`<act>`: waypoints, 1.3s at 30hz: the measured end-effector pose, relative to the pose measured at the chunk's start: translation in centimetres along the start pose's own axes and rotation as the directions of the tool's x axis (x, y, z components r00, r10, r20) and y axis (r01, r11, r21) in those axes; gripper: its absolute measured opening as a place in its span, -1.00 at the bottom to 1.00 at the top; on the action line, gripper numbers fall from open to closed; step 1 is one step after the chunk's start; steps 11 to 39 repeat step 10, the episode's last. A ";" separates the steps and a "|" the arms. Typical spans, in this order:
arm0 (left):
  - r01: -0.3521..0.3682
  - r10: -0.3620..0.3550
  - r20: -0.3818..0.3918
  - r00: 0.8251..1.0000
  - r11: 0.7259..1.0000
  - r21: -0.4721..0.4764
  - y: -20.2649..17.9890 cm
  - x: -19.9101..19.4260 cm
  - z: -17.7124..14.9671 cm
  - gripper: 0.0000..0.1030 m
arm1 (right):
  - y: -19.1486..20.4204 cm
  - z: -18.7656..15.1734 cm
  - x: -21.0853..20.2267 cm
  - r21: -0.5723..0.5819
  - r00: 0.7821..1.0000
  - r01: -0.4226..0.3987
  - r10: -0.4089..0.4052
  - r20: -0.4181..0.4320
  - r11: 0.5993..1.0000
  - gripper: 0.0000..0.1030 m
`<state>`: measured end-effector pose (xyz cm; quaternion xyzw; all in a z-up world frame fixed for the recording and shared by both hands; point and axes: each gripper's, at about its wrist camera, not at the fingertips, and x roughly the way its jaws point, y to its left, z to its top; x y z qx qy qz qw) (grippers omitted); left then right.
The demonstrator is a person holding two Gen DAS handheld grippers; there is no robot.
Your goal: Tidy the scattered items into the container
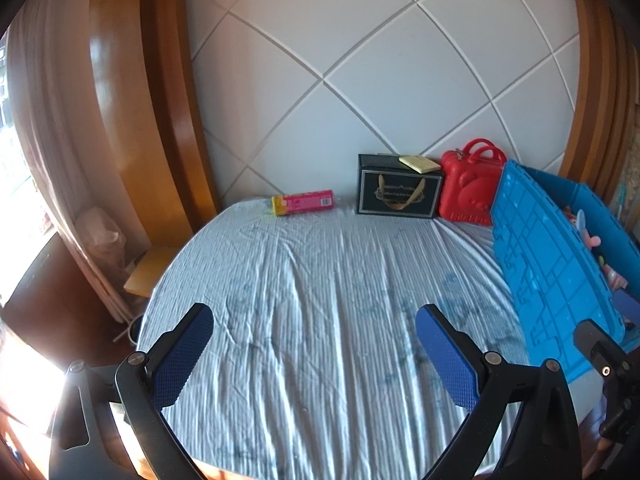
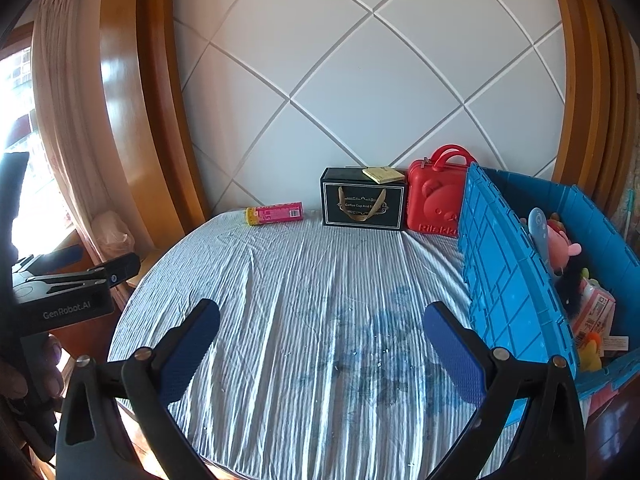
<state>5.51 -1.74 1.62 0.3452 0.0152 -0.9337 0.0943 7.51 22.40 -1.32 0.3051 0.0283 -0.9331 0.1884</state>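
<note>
Now both tools hang spread and empty over the striped sheet [image 2: 304, 300]: left tool [image 1: 316, 354], right tool [image 2: 322, 350]. Ahead of them lies the pink tube [image 2: 276, 213]; the blue crate [image 2: 508, 280] sits to their right.

- Strong daylight enters from the left, where the window [image 2: 18, 128] behind the pale pink curtain [image 2: 60, 112] is blown out to white.
- Glare washes over the lower left corner of the left wrist view.
- The glossy curved wooden headboard frame [image 2: 120, 92] carries bright reflections.
- Raking light casts fine shadows along the creases of the wrinkled blue-and-white striped bedsheet [image 1: 320, 300].
- Fisheye distortion bends the white quilted headboard panel [image 1: 380, 60] and darkens the picture corners.
- The centre of both views is sharp.
</note>
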 end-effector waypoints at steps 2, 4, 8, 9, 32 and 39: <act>0.006 -0.006 0.005 1.000 1.000 0.013 -0.4 0.0 0.0 0.99 | -0.1 -0.1 0.2 0.005 1.000 0.005 -0.005 -0.008 1.000 1.00; -0.008 0.008 0.014 1.000 1.000 0.015 -0.6 -0.1 -0.1 0.99 | -0.2 -0.1 0.3 0.008 1.000 0.007 -0.006 -0.015 1.000 1.00; 0.005 -0.005 -0.014 1.000 1.000 0.006 -0.7 0.1 -0.1 0.99 | -0.2 0.0 0.4 0.005 1.000 0.010 -0.010 -0.016 1.000 1.00; 0.009 -0.008 -0.017 1.000 1.000 0.018 -0.9 0.2 -0.2 0.99 | -0.2 0.0 0.4 0.005 1.000 0.011 -0.011 -0.016 1.000 1.00; 0.018 -0.018 -0.020 1.000 1.000 0.024 -1.0 0.2 -0.2 0.99 | -0.2 0.0 0.4 0.005 1.000 0.011 -0.011 -0.016 1.000 1.00; 0.018 -0.018 -0.020 1.000 1.000 0.024 -1.0 0.2 -0.2 0.99 | -0.2 0.0 0.4 0.005 1.000 0.011 -0.011 -0.016 1.000 1.00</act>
